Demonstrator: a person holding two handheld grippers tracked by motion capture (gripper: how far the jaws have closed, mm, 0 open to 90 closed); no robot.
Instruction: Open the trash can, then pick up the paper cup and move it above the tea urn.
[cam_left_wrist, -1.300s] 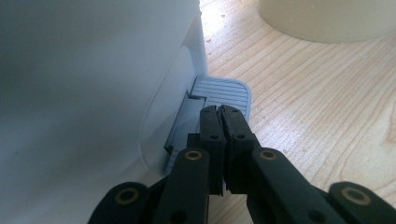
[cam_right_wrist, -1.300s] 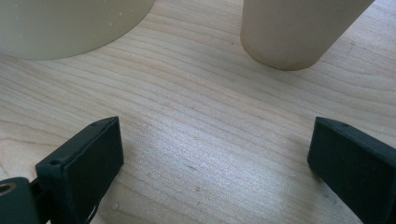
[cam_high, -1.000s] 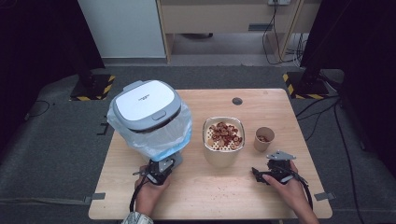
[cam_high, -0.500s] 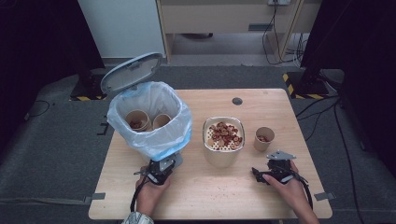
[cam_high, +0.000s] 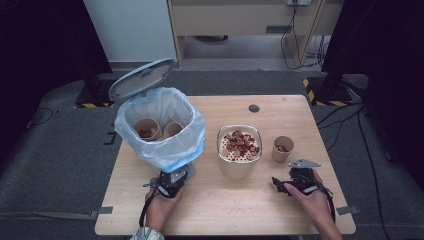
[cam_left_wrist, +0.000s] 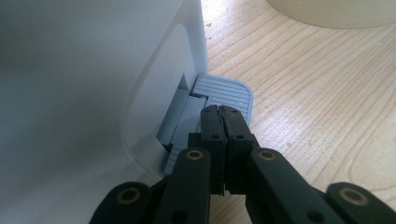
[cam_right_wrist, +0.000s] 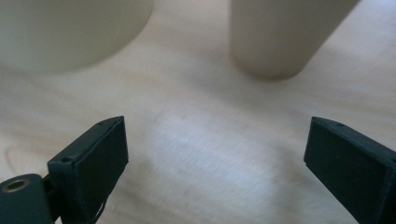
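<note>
A white pedal bin (cam_high: 165, 150) lined with a pale blue bag stands at the table's left, its grey lid (cam_high: 141, 79) tipped up and back. Two paper cups (cam_high: 148, 129) lie inside it. My left gripper (cam_high: 176, 177) is shut, its tips (cam_left_wrist: 222, 112) pressed down on the bin's grey pedal (cam_left_wrist: 229, 91). My right gripper (cam_high: 281, 180) rests low at the table's right. Its jaws (cam_right_wrist: 215, 154) stand open and have just been closing slightly, with only bare wood between them. A small paper cup (cam_high: 282, 148) with red bits stands just beyond it, seen close up as the cup (cam_right_wrist: 285, 32).
A cream bowl (cam_high: 235, 169) of red pieces sits mid-table between the bin and the small cup; its wall (cam_right_wrist: 70, 28) shows at the upper left of the right gripper view. A round dark grommet (cam_high: 254, 108) is set in the far table edge.
The bin's lid was down a second ago and has swung up and back, uncovering the bag and the two cups. Both hands have stayed where they were.
</note>
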